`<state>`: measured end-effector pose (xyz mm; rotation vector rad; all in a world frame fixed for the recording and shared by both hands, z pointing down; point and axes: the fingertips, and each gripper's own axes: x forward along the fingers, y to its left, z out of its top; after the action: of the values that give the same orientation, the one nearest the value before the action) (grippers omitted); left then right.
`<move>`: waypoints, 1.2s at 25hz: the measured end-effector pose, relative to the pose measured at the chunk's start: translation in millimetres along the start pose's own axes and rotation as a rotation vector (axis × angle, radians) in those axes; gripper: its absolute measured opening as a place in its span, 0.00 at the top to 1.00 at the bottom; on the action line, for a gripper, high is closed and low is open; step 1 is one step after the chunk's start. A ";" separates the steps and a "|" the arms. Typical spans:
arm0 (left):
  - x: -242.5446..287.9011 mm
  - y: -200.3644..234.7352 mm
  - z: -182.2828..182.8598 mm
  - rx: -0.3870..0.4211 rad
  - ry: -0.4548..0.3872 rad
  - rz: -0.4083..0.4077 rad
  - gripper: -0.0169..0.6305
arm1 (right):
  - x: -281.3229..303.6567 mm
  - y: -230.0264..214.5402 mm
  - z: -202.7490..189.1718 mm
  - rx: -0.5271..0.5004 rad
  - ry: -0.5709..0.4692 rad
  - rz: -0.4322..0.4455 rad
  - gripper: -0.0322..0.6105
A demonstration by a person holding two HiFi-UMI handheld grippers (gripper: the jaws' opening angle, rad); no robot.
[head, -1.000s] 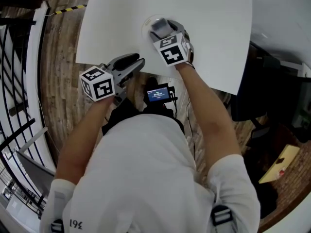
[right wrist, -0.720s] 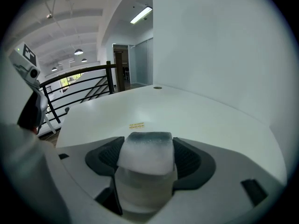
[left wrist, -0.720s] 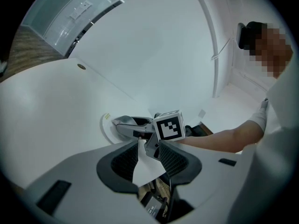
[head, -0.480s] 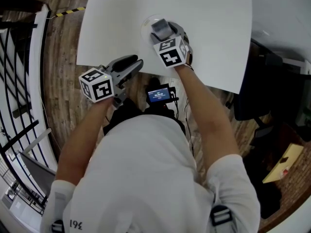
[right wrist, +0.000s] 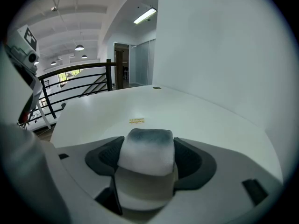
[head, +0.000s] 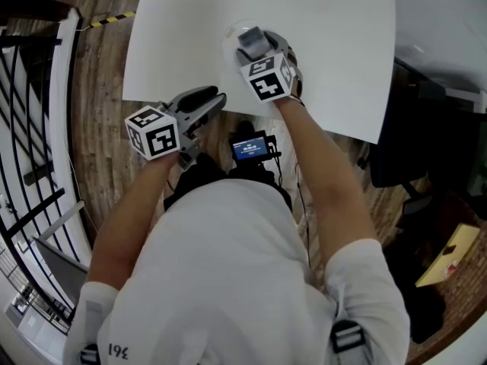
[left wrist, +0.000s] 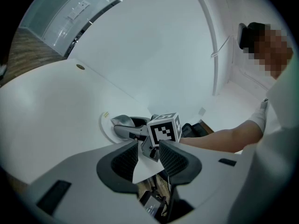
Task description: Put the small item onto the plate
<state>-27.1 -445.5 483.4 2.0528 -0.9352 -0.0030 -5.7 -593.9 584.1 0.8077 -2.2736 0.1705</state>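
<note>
The small item [right wrist: 145, 155], a white block with a dark grey top, sits between the jaws of my right gripper [right wrist: 147, 141], and both pads press on its sides. In the head view that gripper [head: 251, 41] hangs over the white plate [head: 228, 38] on the white table [head: 335, 44]. From the left gripper view the plate [left wrist: 105, 126] lies just beyond the right gripper [left wrist: 119, 122]. My left gripper [head: 216, 97] rests at the table's near edge, left of the plate; its jaws [left wrist: 148, 146] stand slightly apart with nothing between them.
A small yellow sticker [right wrist: 137, 121] lies ahead of the held item. A device with a lit screen [head: 249, 147] hangs at the person's chest below the table edge. A black railing [head: 30, 128] runs along the left, and a dark chair [head: 403, 150] stands to the right.
</note>
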 end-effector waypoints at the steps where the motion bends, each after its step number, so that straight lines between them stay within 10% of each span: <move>1: 0.0 -0.5 -0.8 0.001 0.001 -0.001 0.75 | -0.2 -0.2 -0.6 0.000 0.002 -0.001 0.44; 30: -15.5 -17.3 -11.0 0.003 -0.038 -0.014 0.75 | -22.8 -3.7 8.8 0.038 0.006 0.011 0.44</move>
<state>-24.1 -422.1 473.2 2.0679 -0.9444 -0.0479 4.0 -588.3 562.0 0.8128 -2.2758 0.2216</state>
